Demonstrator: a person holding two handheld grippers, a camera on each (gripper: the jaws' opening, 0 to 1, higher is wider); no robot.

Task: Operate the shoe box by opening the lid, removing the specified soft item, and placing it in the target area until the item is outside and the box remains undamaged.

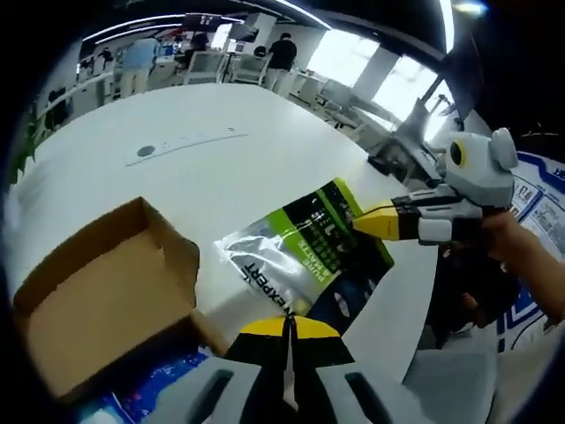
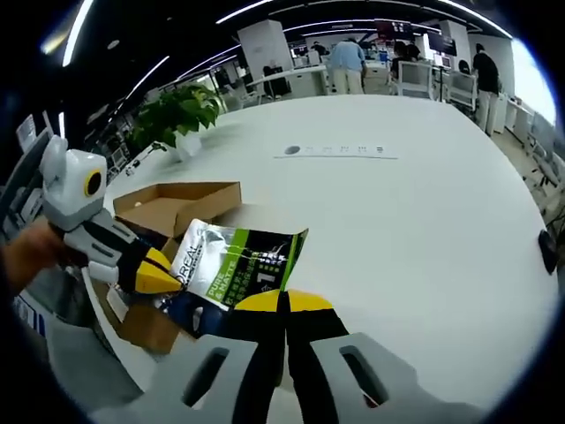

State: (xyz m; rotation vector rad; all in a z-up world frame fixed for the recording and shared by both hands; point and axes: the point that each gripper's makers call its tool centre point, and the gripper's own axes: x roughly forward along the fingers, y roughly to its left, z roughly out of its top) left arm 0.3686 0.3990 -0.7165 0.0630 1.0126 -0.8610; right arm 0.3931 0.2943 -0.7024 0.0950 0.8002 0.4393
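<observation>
1. Left gripper view: the left tongs (image 1: 290, 329) rise from the bottom edge, their yellow-tipped jaws pressed together on the near edge of the pouch (image 1: 305, 256), a soft green, white and dark packet with printed lettering.

2. In the same view the right tongs (image 1: 364, 223) come in from the right, held by a hand (image 1: 516, 252). Their yellow tips meet at a point on the pouch's far corner, so the packet hangs stretched between the two tools, lifted off the white bench (image 1: 203, 177).

3. The box (image 1: 106, 283), brown cardboard, sits at lower left on the bench with its lid open and its bare inside showing. The pouch is outside it, just to its right and above the bench edge.

4. Right gripper view: the right tongs (image 2: 284, 305) are closed on the pouch (image 2: 240, 265) at its lower edge. The left tongs (image 2: 168, 276) enter from the left, their yellow tips shut on the packet's opposite side.

5. Here the box (image 2: 181, 201) lies behind the pouch near the bench (image 2: 397, 221) edge, flaps open, with a potted plant (image 2: 181, 113) beyond it.

6. People (image 2: 346, 64) stand at desks across the office in the background.
</observation>
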